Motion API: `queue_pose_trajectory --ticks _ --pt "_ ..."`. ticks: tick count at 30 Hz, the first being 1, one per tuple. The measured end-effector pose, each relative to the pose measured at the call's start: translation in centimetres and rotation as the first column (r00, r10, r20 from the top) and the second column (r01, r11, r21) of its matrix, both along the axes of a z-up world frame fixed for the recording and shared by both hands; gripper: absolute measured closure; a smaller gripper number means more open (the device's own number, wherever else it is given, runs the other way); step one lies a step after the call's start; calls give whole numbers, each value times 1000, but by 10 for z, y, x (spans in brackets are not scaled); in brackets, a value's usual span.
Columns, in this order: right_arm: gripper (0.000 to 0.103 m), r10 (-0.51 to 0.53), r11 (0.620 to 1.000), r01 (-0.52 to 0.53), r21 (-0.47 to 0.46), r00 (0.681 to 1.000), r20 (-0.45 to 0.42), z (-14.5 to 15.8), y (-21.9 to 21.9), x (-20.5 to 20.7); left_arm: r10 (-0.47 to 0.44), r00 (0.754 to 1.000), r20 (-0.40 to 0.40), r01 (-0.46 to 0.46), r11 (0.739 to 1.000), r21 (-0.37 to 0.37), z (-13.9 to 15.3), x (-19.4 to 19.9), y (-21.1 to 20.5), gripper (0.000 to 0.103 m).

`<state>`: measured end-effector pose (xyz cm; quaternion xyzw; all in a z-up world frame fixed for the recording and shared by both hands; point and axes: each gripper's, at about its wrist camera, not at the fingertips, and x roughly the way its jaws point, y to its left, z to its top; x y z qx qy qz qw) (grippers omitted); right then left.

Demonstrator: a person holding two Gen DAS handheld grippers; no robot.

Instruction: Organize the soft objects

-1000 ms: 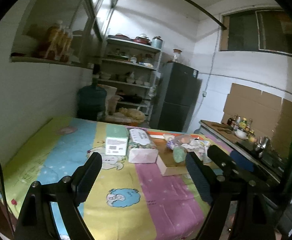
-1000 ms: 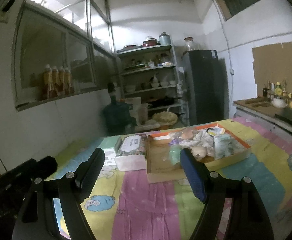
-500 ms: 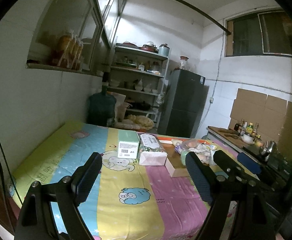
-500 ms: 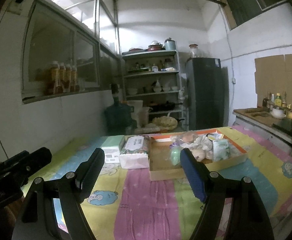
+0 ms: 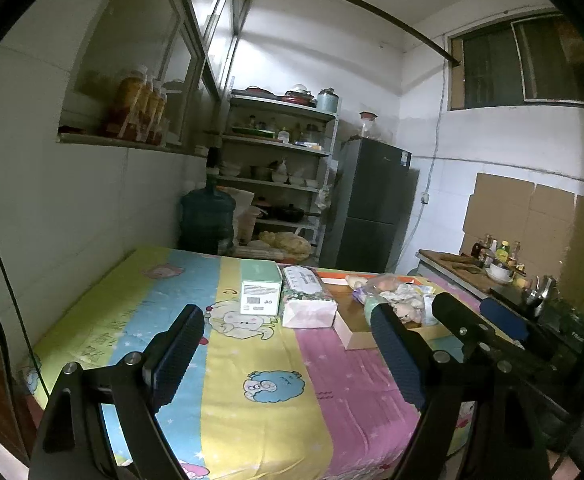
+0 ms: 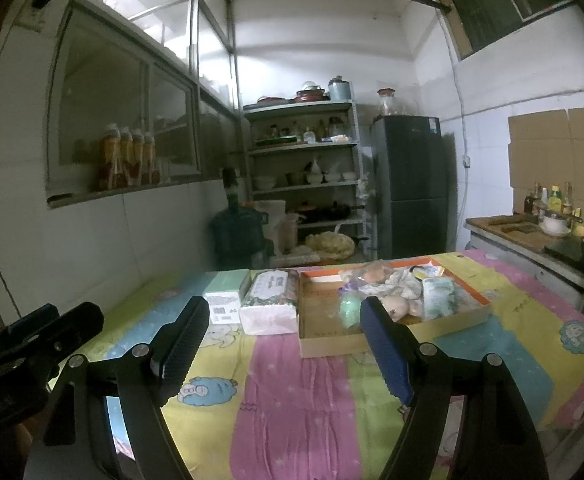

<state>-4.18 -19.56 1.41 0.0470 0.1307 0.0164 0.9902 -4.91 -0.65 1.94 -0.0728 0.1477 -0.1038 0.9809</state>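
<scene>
— So where did each claw stand at that point?

— Both hung above the near end of the table [image 6: 292,400], held back from everything on it. The left claw [image 5: 288,356] was spread wide and carried nothing; the right claw [image 6: 282,344] was just as wide and just as empty.

— And the soft things?

— They lay ahead of the right claw and a little to its right, heaped in the cardboard tray [image 6: 331,344]: a pale stuffed toy [image 6: 395,306], a green bundle [image 6: 349,310], a printed packet [image 6: 437,298] and some crumpled cloth behind them. What each piece was could not be told for sure. From the left claw the same heap sat ahead and to the right.

— Anything outside the tray?

— A tissue pack [image 6: 270,300] touched the tray's left wall, ahead of the right claw's left finger, and a green box [image 6: 223,300] stood just beside the pack, further left.

— Which step was that, then?

— It looked like the very start; nothing was gripped and the sorting was not yet begun. The next move probably called for the right claw to travel forward and down over the tray, centre its open jaws on one soft piece, and close gently so the piece bunched without dragging its neighbours.
</scene>
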Motion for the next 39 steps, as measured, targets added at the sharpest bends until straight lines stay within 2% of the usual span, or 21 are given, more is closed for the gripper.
queue_pose_trajectory --ticks 32,39 --pt "24 -38 999 38 6 999 -22 -7 -13 -10 40 998 -40 -37 997 65 -14 9 -3 18" --pt "24 -31 1000 31 5 999 -19 -9 -12 -8 60 996 -60 -54 993 103 -18 14 -8 18"
